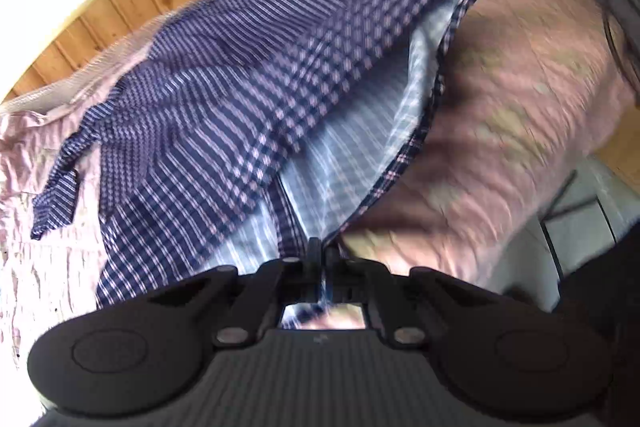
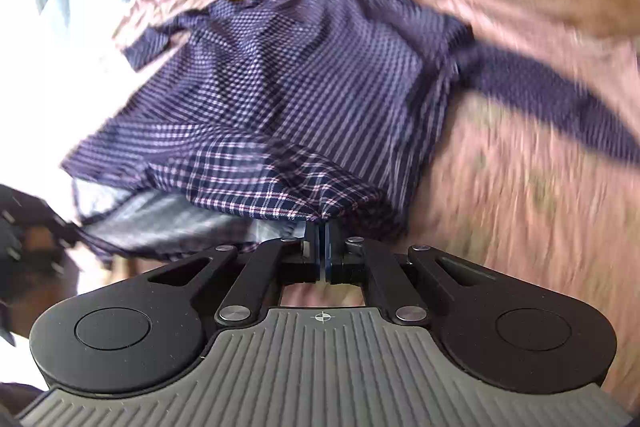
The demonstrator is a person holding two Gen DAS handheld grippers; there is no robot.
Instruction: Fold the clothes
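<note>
Shirt sleeve (image 2: 560,95) motion-blurred, edge-cropped

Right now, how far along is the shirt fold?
Early. Done: the shirt lies spread on the pink bedspread. In hand: the left gripper and right gripper each pinch a hem corner, hem lifted. Left: every fold; the sleeves lie out and no crease shows.
</note>
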